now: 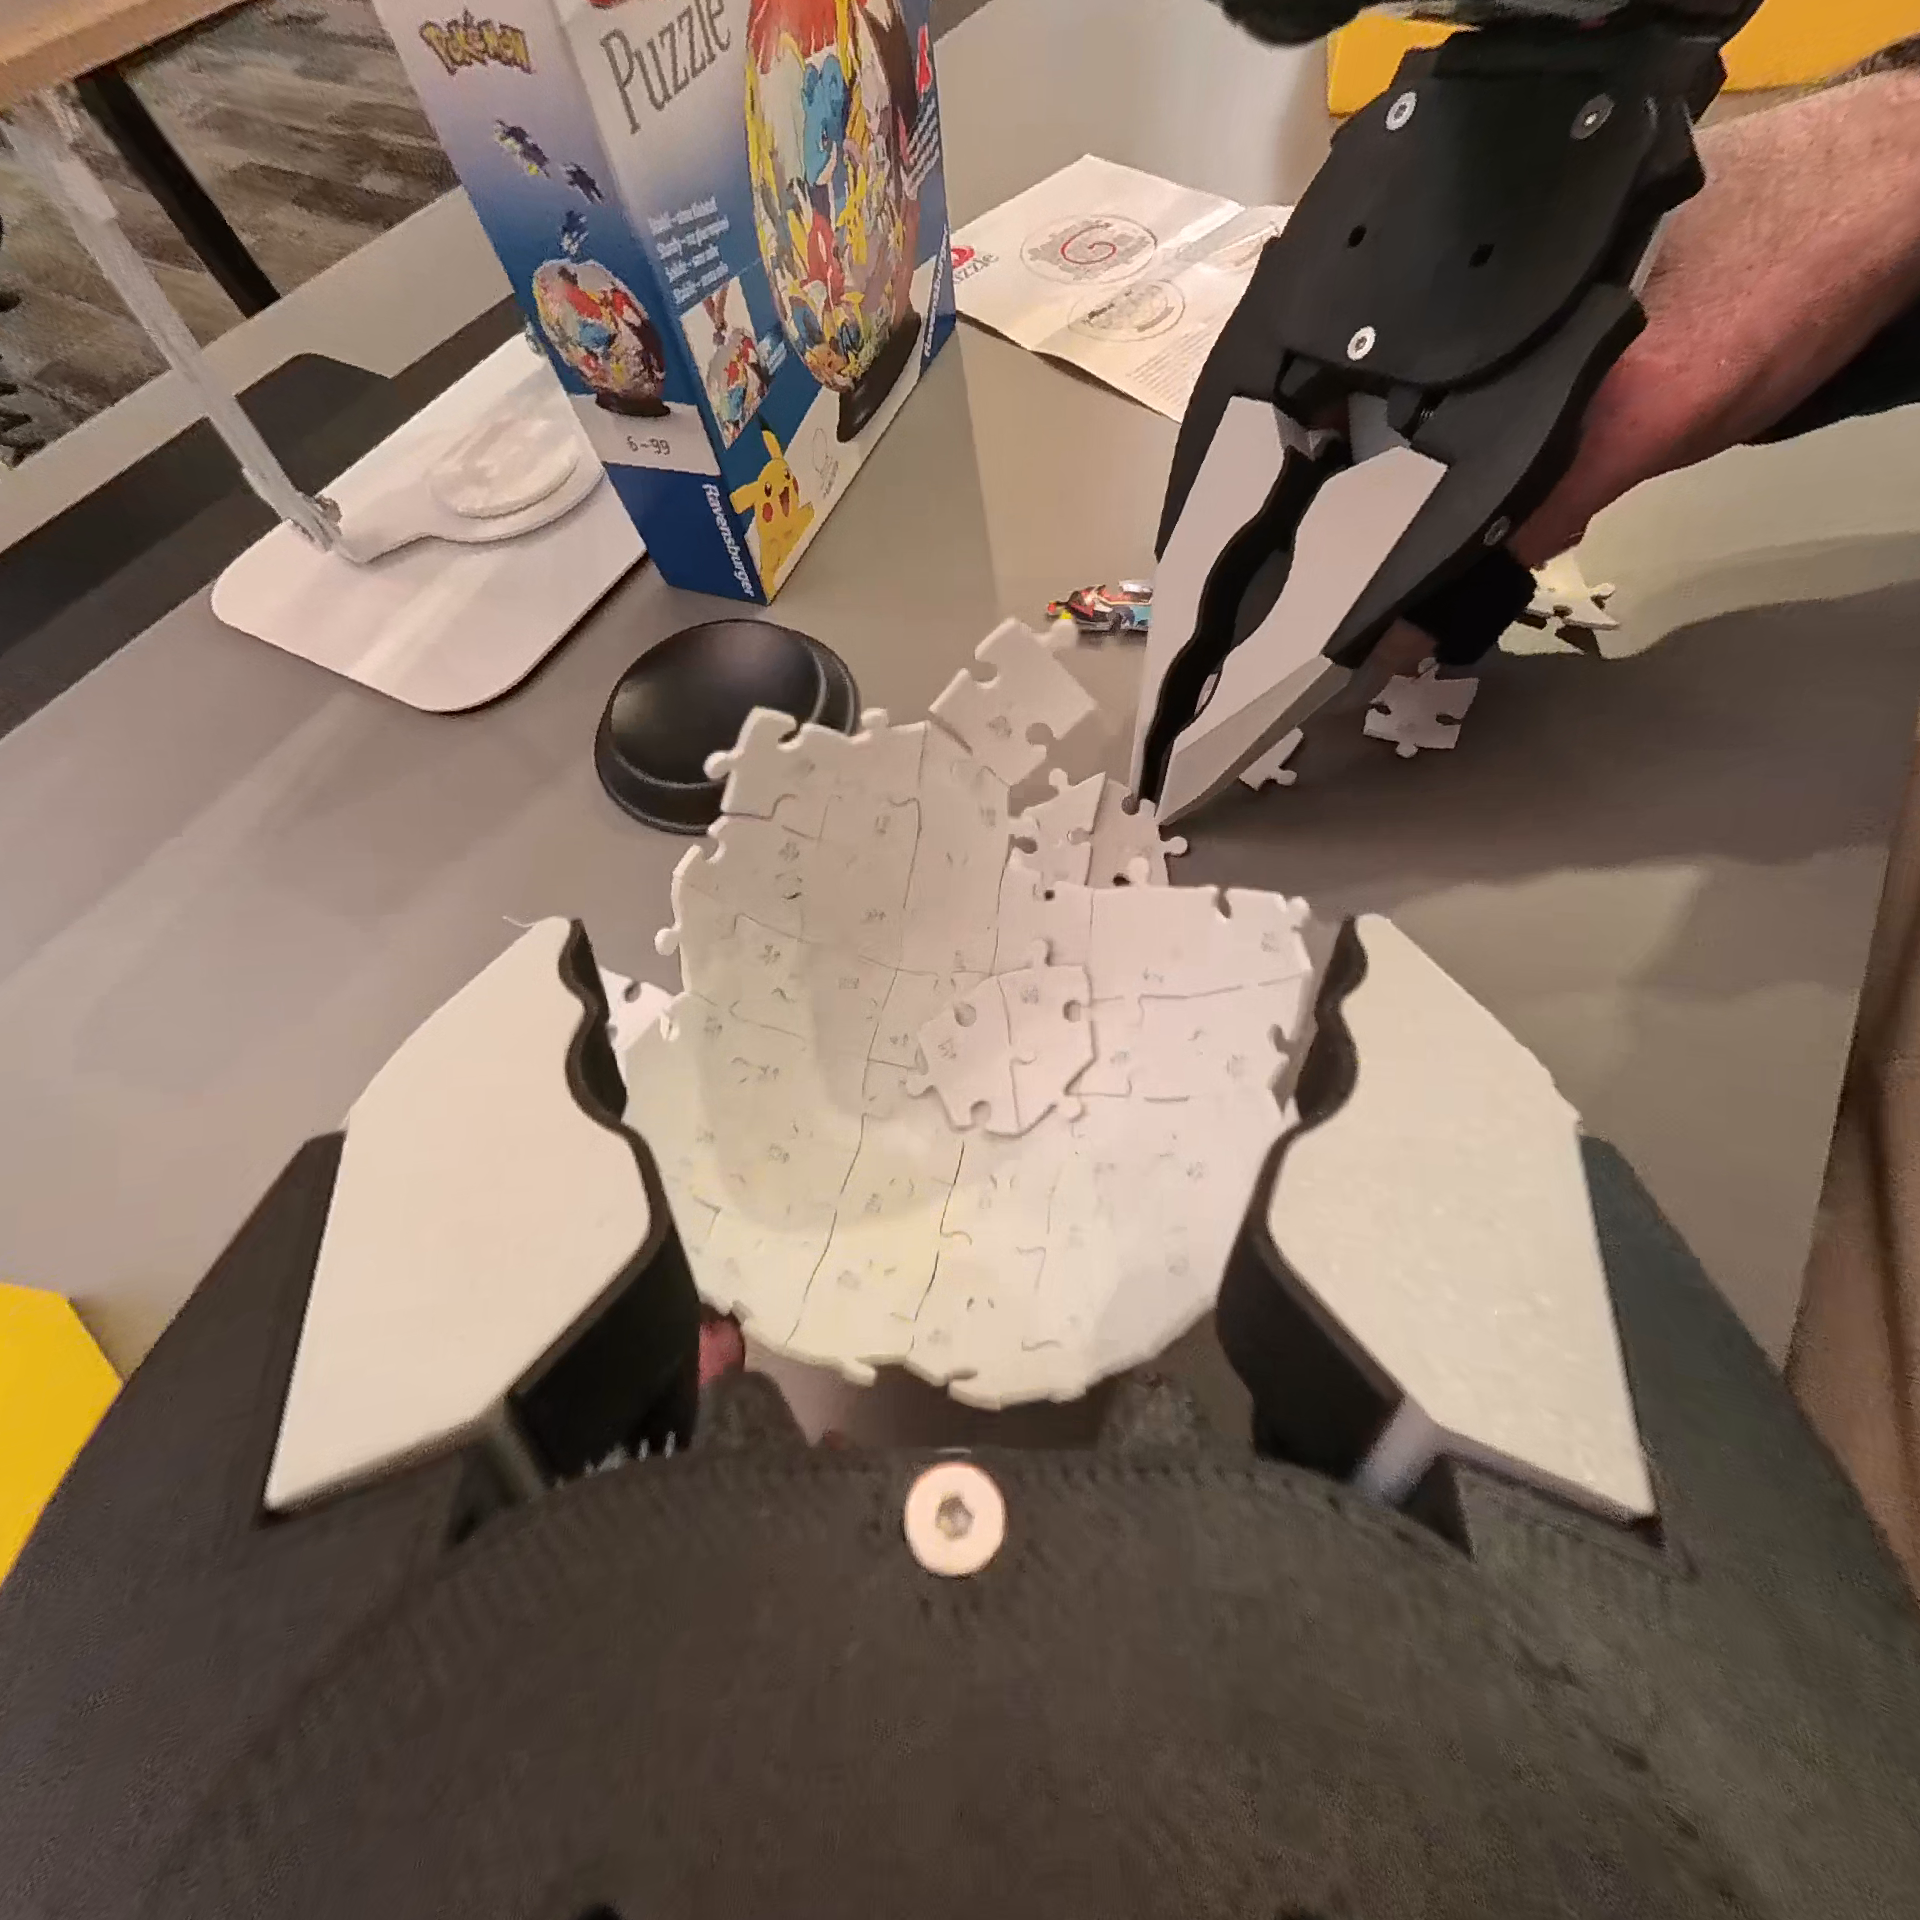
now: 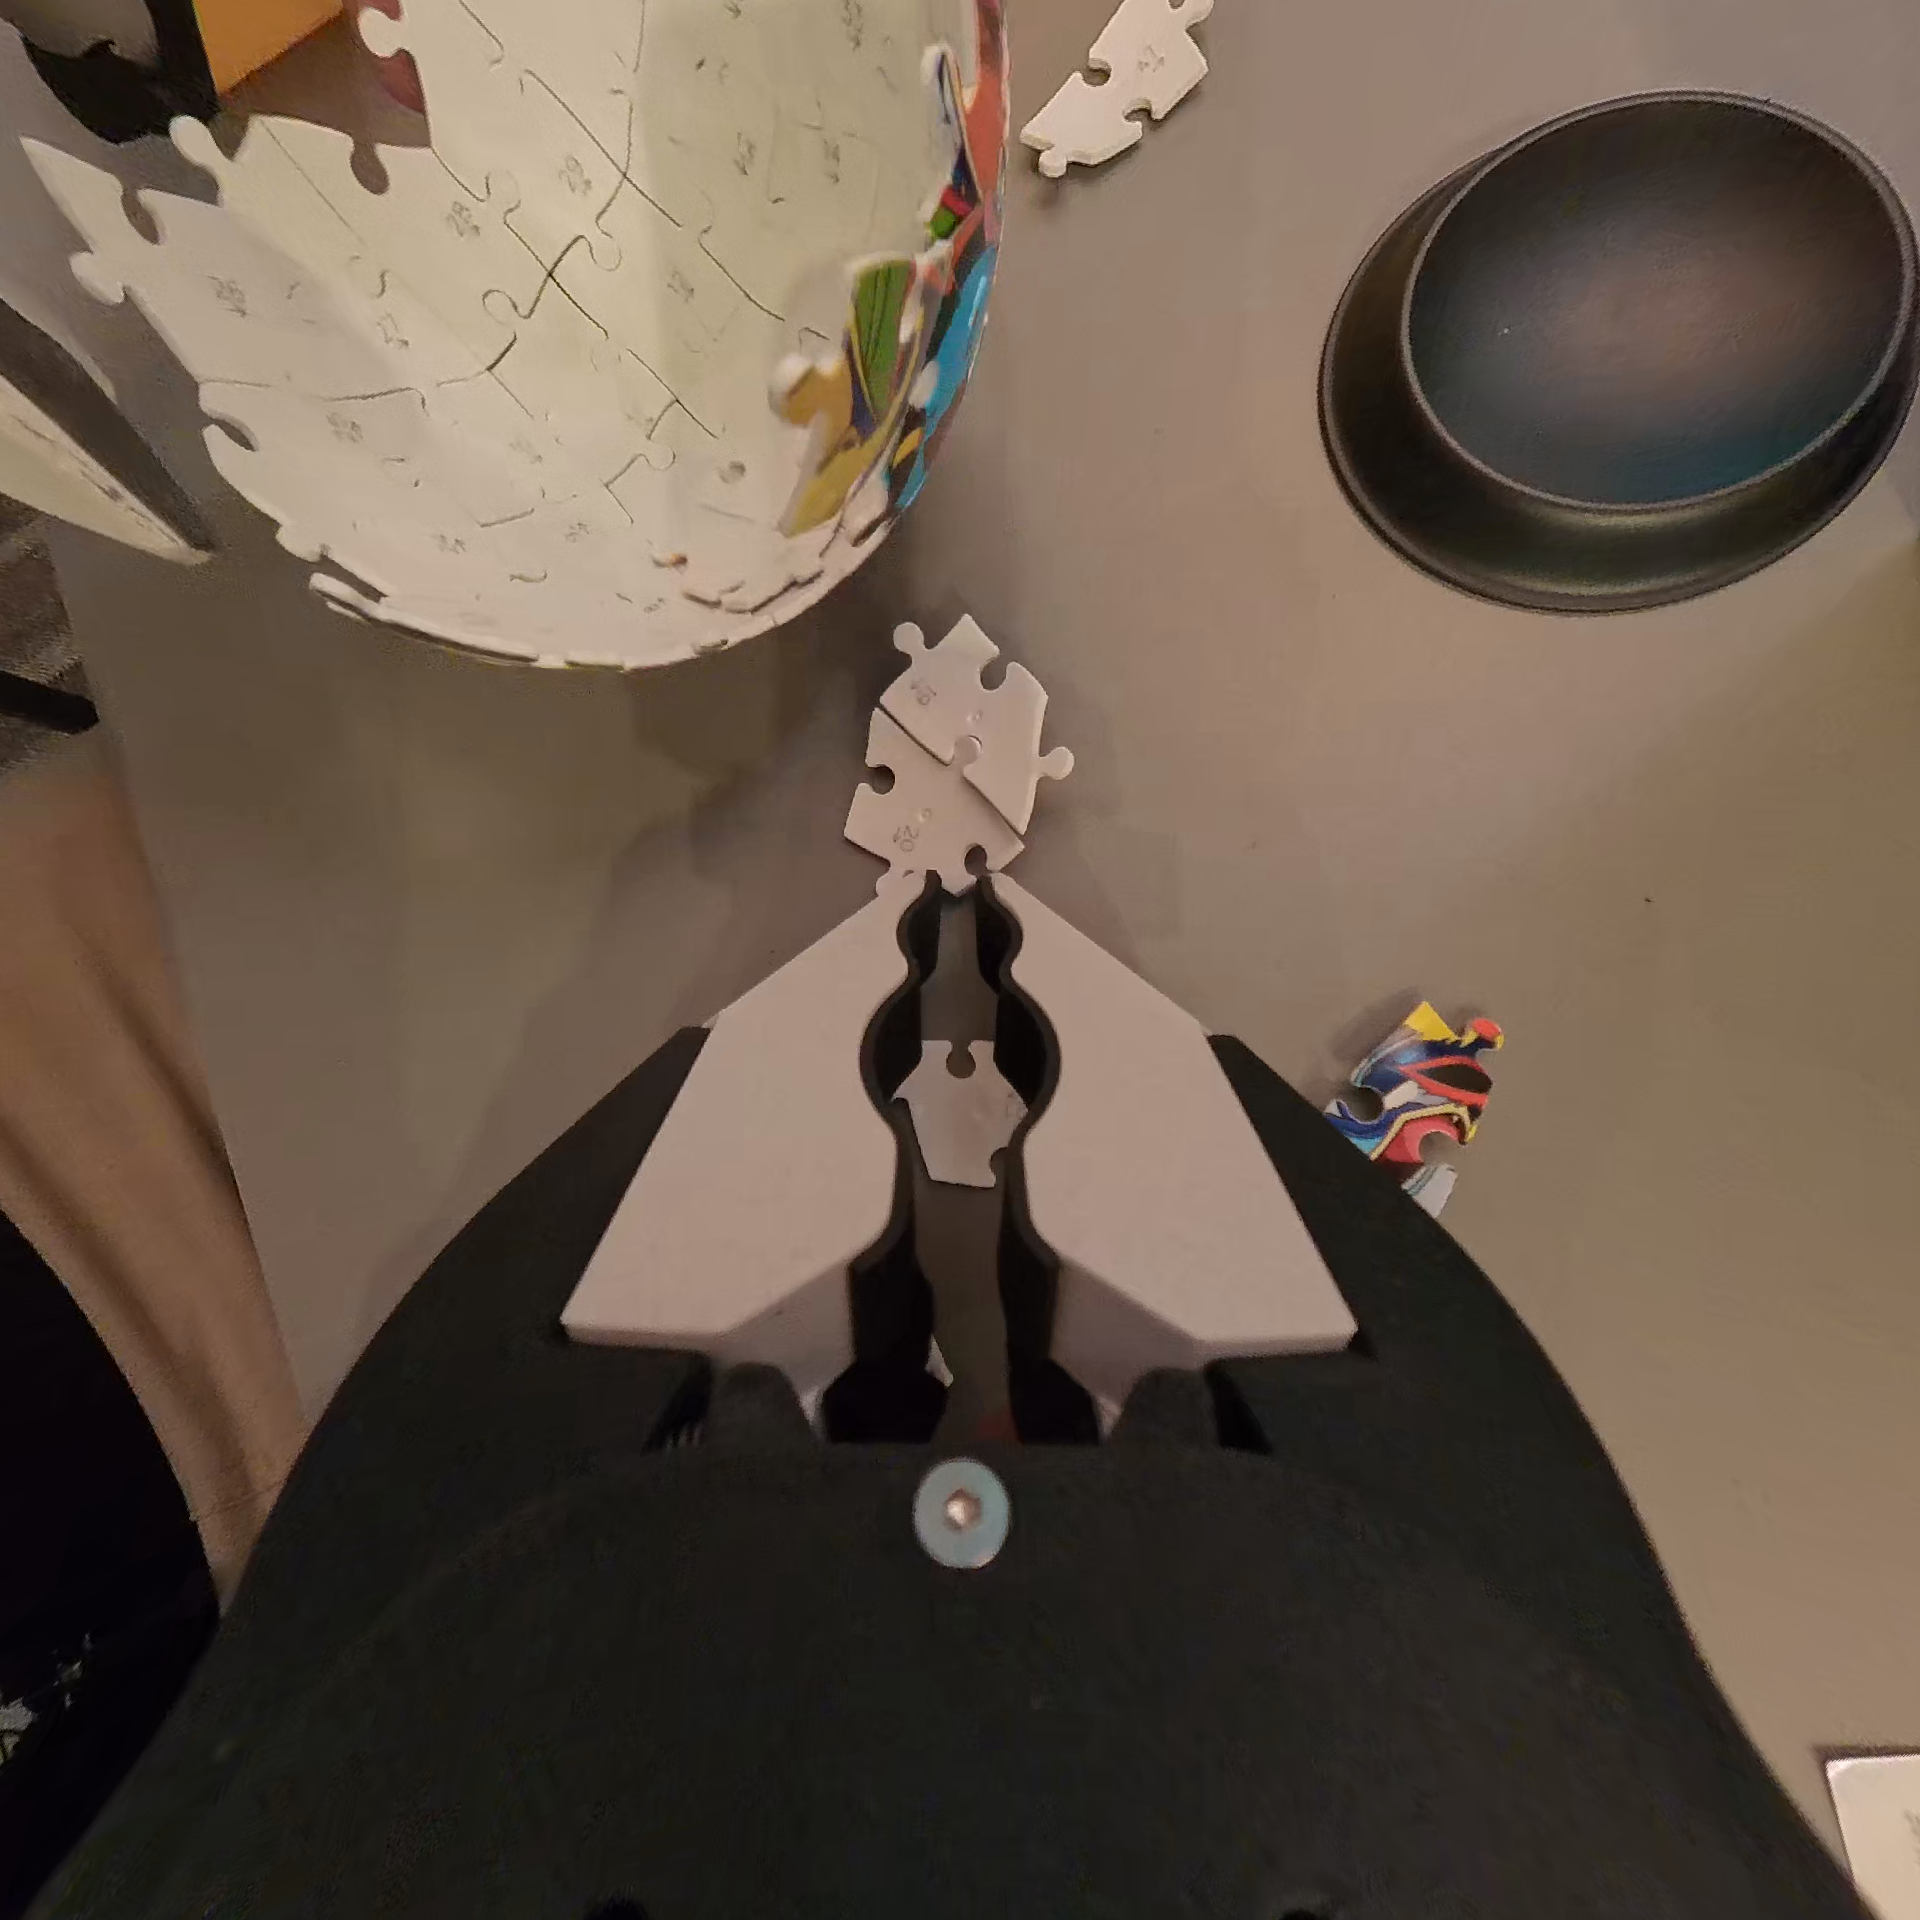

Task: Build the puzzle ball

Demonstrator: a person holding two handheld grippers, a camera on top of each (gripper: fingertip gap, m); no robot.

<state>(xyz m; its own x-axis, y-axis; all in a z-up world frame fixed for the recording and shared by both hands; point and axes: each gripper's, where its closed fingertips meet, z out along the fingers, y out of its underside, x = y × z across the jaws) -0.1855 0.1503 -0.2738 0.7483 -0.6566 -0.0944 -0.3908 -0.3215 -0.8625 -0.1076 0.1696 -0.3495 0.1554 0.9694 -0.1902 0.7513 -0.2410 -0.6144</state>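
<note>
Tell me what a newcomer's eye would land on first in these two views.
The half-built puzzle ball, a white shell open like a bowl, sits between the left gripper fingers. Just beyond its rim, the right gripper pinches a small cluster of joined white pieces at its tips. Behind stand the colourful puzzle box and the black stand on the grey table.

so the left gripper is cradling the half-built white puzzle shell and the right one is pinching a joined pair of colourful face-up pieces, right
Not quite. The right gripper pinches the joined pair of pieces with their plain white backs up, not colourful faces, as the right wrist view shows. The left gripper does cradle the half-built white puzzle shell.
</note>
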